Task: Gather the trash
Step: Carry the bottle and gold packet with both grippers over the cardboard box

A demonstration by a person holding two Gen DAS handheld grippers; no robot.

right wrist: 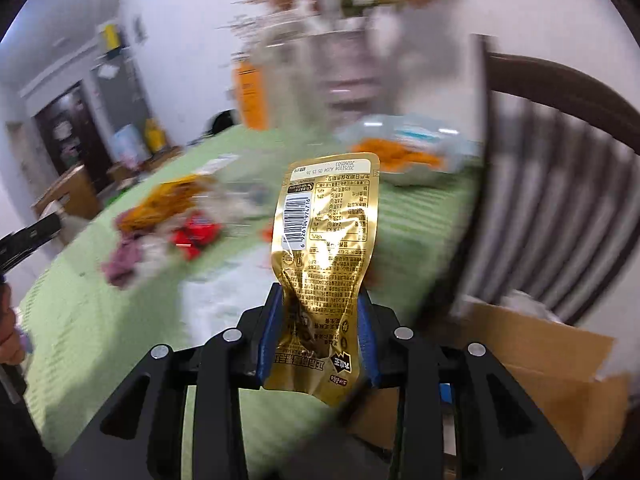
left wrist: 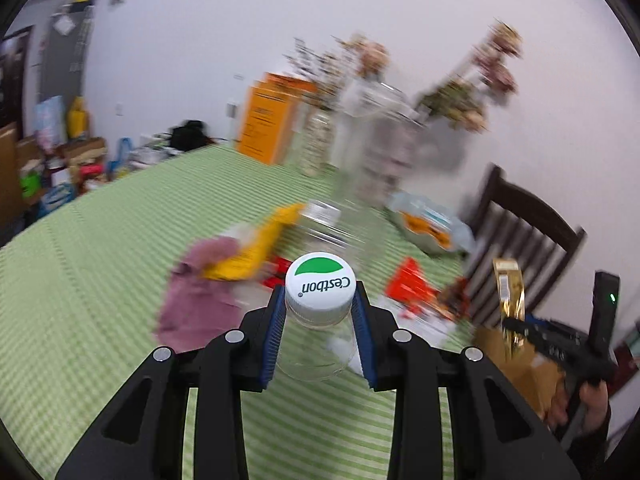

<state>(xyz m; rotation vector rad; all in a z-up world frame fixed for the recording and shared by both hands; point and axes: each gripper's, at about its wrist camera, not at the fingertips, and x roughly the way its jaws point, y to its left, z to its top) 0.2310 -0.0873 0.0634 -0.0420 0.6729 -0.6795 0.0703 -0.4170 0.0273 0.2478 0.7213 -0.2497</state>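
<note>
Blurred beyond reading: vases of dried flowers [left wrist: 376, 120], orange box [left wrist: 268, 120], wrappers [right wrist: 168, 220] on the desk [left wrist: 100, 260].

**Bottle held over the green worktop**

A clear plastic bottle [left wrist: 320, 332] with a white and green cap [left wrist: 320, 282] is clamped between the blue pads of the left tool [left wrist: 319, 334]. Beyond it, blurred litter is seen on the striped worktop [left wrist: 80, 280]: a purple cloth [left wrist: 200, 300], a yellow wrapper [left wrist: 256, 248] and red packets [left wrist: 408, 284]. At the right edge, a gold pouch [left wrist: 509, 300] is gripped by the right tool [left wrist: 516, 326], above a cardboard box [left wrist: 520, 364] beside a dark chair [left wrist: 524, 232].
</note>
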